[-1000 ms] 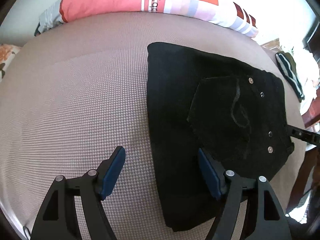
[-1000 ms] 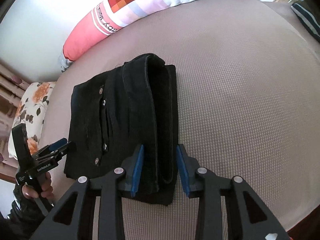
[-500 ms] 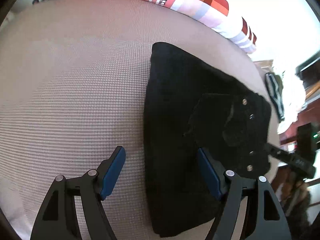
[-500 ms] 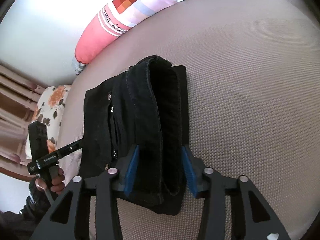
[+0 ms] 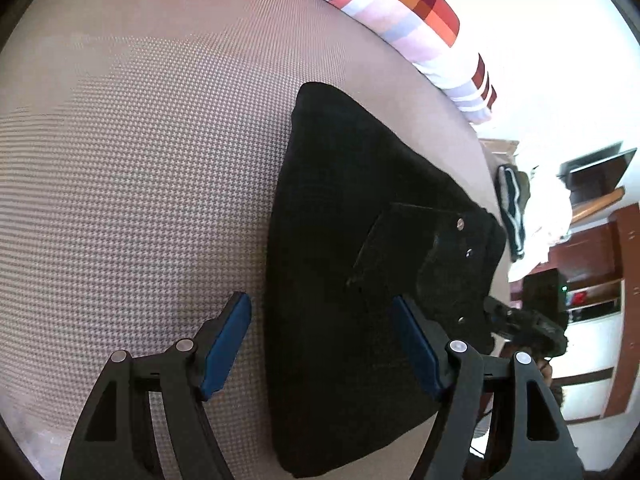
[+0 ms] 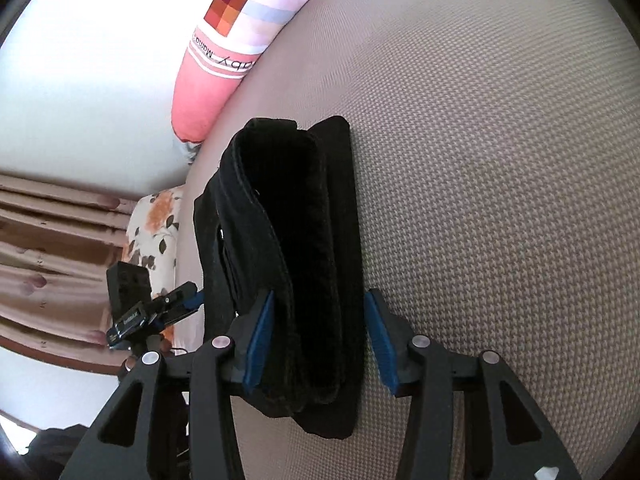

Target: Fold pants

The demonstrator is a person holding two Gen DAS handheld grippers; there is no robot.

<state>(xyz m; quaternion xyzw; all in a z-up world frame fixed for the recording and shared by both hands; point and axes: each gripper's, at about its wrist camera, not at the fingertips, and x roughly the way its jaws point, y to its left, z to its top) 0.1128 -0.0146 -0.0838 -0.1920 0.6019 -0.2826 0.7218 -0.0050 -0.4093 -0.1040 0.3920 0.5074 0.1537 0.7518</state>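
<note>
Both tongs astride folded pants (image 6: 304,248)

Both wrist views close, angled down, sharing folded pants (image 5: 352,264) from opposite ends

A bed (image 5: 140,160) covered in a beige, finely woven spread fills the room. A long bolster pillow (image 5: 400,12), pink at one end and checked in orange and red, lies along the bed's far edge against a bright white wall (image 6: 100,60). A floral-print pillow (image 6: 156,232) sits at one side beside pinkish-brown curtains (image 6: 52,248). Reddish-brown wooden shelving (image 5: 592,264) stands past the other side, in strong daylight.
</note>
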